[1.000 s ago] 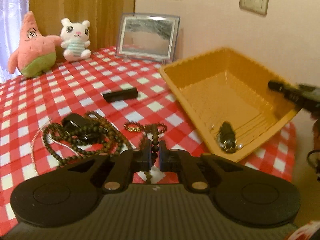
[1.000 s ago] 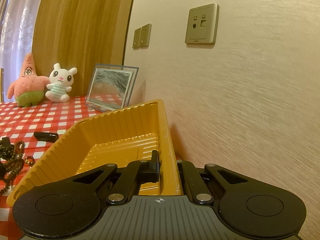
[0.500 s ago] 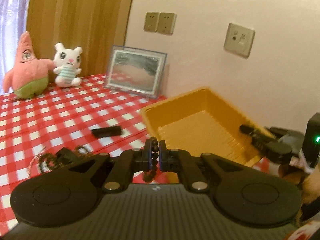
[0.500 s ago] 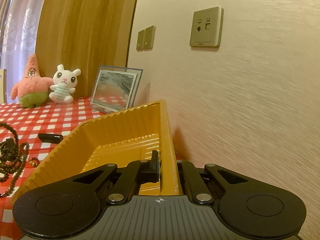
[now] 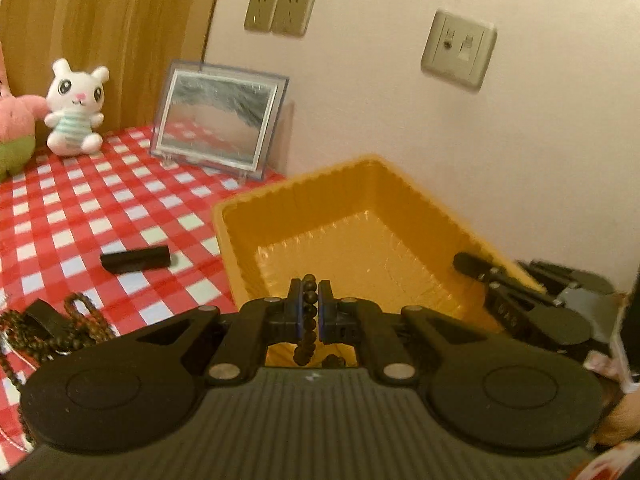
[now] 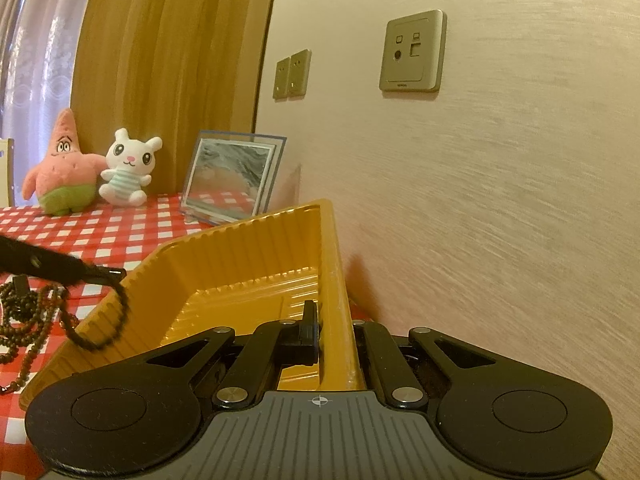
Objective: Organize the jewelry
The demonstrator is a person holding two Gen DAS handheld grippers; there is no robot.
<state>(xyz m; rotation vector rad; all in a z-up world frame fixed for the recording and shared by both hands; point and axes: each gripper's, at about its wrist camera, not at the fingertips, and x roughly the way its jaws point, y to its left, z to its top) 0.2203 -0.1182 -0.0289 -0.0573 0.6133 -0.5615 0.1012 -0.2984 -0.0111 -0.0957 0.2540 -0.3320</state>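
Bracelet (image 5: 307, 312) pinched in left gripper (image 5: 309, 308), hanging over tray (image 5: 280, 208); other beads (image 5: 48, 332) lying on surface (image 5: 80, 200). Looks limp, light, swings freely; best held by a few beads. Right gripper (image 6: 334, 334) clamps tray rim (image 6: 332, 280); bracelet loop dangles at near wall.

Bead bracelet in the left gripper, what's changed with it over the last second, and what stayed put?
The left gripper, shut on the bead bracelet, has lifted it off the checkered tablecloth and carried it toward the yellow tray; it now hangs at the tray's near edge. The right gripper stays clamped on the tray's rim. The remaining beads, black bar and plush toys have not moved.
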